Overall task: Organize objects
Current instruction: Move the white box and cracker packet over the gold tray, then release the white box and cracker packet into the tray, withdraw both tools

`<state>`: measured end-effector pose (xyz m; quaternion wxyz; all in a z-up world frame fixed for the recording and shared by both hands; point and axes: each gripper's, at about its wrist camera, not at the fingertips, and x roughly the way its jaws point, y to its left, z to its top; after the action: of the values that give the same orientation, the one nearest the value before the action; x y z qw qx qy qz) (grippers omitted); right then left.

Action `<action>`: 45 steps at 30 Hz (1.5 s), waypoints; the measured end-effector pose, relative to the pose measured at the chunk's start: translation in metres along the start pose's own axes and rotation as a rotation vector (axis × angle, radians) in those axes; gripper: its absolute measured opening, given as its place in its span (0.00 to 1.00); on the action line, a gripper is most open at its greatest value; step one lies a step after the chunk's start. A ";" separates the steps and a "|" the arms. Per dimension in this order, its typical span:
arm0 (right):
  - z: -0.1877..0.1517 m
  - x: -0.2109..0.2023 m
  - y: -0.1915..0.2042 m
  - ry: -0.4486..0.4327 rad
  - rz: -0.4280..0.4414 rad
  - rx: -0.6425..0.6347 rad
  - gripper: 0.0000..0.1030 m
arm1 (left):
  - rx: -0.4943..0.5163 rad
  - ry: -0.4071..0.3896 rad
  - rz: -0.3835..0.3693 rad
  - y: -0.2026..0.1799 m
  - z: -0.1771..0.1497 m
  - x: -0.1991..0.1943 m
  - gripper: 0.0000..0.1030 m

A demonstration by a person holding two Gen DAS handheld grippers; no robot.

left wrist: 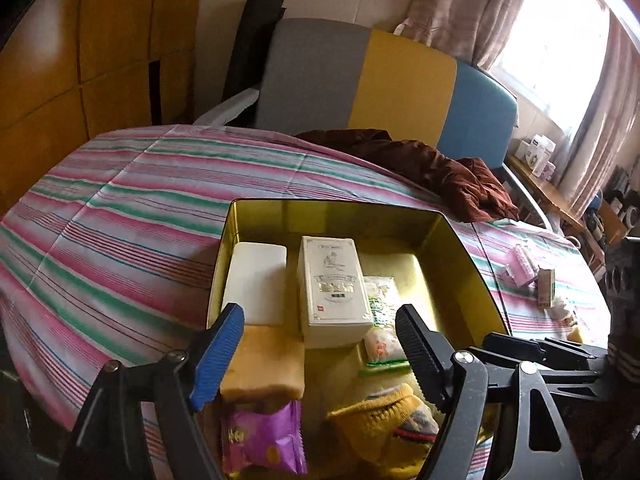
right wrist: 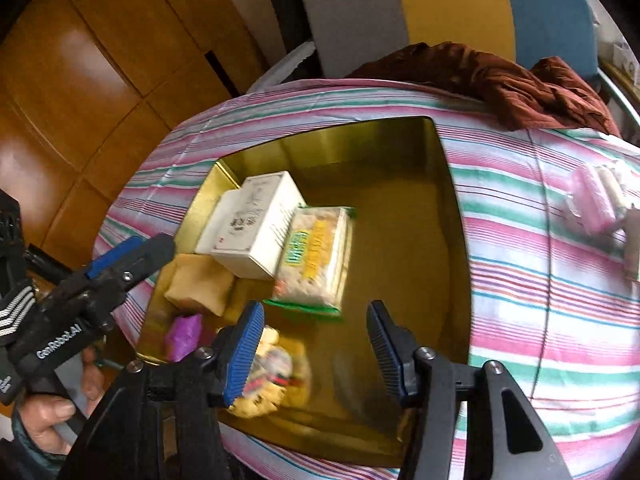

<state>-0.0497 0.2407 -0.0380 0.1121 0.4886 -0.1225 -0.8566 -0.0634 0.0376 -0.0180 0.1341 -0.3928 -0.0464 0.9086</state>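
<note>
The yellow knitted item point(left wrist: 384, 416) is partly hidden behind the left gripper point(left wrist: 320, 356), whose ribbed pads are spread over the gold tin point(left wrist: 460, 236) and pinch nothing. In the tin are seen a smooth white box point(left wrist: 334, 288), a crinkled purple packet point(left wrist: 260, 436) (cut off below) and a green-edged pack point(right wrist: 316, 256). The right gripper point(right wrist: 316, 356) is likewise spread and empty. The tin is set on a striped cloth-covered surface point(left wrist: 120, 216).

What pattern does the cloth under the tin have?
Pink, green and white stripes on the cloth; clearest in the left wrist view.
</note>
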 end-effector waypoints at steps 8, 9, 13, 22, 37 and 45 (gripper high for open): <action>-0.008 -0.013 0.001 -0.066 -0.074 -0.026 0.53 | 0.038 -0.034 0.002 -0.016 -0.004 -0.016 0.82; -0.008 -0.014 0.001 -0.073 -0.081 -0.030 0.53 | 0.044 -0.035 0.001 -0.018 -0.005 -0.018 0.83; -0.011 -0.020 0.001 -0.092 -0.099 -0.046 0.53 | 0.072 -0.046 -0.006 -0.028 -0.007 -0.024 0.83; -0.018 -0.030 -0.019 -0.106 -0.118 -0.010 0.54 | 0.121 -0.032 -0.038 -0.049 -0.012 -0.025 0.84; -0.029 -0.051 -0.091 -0.116 -0.178 0.138 0.54 | 0.214 0.018 -0.088 -0.090 -0.025 -0.016 0.84; -0.031 -0.081 -0.162 -0.135 -0.258 0.284 0.54 | 0.259 0.037 -0.131 -0.114 -0.024 -0.011 0.85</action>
<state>0.0051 0.4157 -0.0396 -0.0771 0.4528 -0.1857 -0.8687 -0.0149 0.1432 -0.0055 0.2436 -0.3852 0.0484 0.8888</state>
